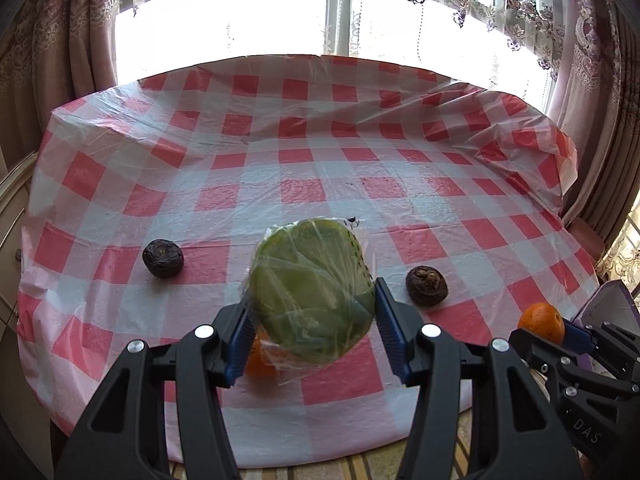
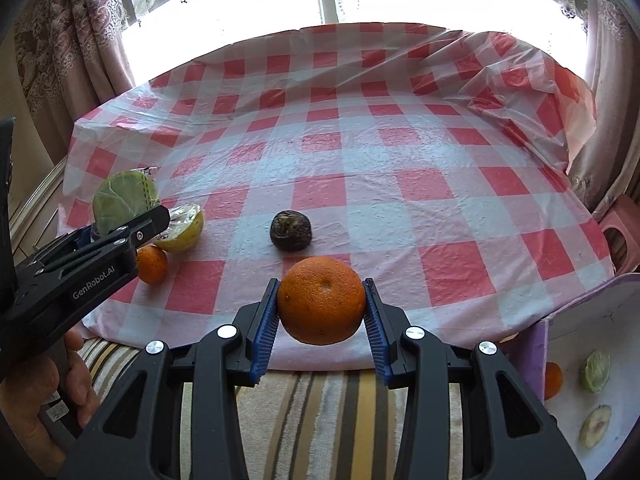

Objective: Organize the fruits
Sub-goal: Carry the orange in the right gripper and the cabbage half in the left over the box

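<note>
Orange is pinched between the blue pads of the right gripper; its jaws press on the two sides of the fruit, which hangs above the near edge of the tabletop. A box with a purple wall and white inside is low to the right of these jaws, beside the tabletop edge, and already contains some fruit pieces. I judge this box to be the goal, so the coming move goes right and down, and the right gripper is the nearer one.

The left gripper holds a green fruit wrapped in plastic film, its jaws closed on the two sides, lifted over the tabletop.

Farther on the checked cloth lie a small orange, a yellow wrapped half fruit and two dark wrinkled fruits, well apart from each other.
</note>
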{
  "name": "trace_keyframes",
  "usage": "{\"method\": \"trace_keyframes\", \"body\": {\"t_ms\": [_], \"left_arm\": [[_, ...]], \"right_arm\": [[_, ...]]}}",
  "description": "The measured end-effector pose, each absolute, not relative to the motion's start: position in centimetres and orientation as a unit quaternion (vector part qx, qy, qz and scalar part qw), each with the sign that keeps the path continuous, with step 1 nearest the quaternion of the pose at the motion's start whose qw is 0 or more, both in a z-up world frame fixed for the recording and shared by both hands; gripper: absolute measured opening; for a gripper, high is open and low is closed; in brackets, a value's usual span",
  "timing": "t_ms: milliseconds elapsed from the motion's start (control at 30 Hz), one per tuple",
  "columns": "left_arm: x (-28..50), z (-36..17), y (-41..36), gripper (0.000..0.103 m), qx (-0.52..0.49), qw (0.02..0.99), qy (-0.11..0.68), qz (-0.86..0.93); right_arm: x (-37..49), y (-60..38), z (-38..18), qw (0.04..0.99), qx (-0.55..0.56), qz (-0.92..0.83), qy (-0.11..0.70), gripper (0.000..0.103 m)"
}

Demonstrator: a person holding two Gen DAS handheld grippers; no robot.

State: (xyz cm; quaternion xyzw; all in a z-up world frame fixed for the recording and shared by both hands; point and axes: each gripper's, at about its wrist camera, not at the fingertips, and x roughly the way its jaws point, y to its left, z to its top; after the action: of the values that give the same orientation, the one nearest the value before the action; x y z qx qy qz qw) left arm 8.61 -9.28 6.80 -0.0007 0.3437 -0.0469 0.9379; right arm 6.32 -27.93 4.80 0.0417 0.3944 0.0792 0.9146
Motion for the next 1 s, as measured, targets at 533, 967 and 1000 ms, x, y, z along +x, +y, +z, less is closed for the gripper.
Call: {"method": "trace_keyframes", "body": {"t_ms": [533, 967, 1000], "left_arm": [[8.0, 6.8, -23.5, 0.055, 0.07, 0.918, 0.345, -0.182], [3.8, 4.7, -36.0, 0.055, 0.171, 0.865, 0.344, -0.323], [3.4, 4.4, -36.9, 0.055, 0.179, 0.859, 0.345, -0.334]], "right_arm": [[4.4, -40.8, 4.6, 0.916, 0.092, -0.031, 0.388, 0.04], [3.0, -51.6, 2.2, 0.891, 0.108, -0.15, 0.415, 0.04], [2.9, -52.1, 2.0, 0.888, 0.107, -0.157, 0.418, 0.04]]}}
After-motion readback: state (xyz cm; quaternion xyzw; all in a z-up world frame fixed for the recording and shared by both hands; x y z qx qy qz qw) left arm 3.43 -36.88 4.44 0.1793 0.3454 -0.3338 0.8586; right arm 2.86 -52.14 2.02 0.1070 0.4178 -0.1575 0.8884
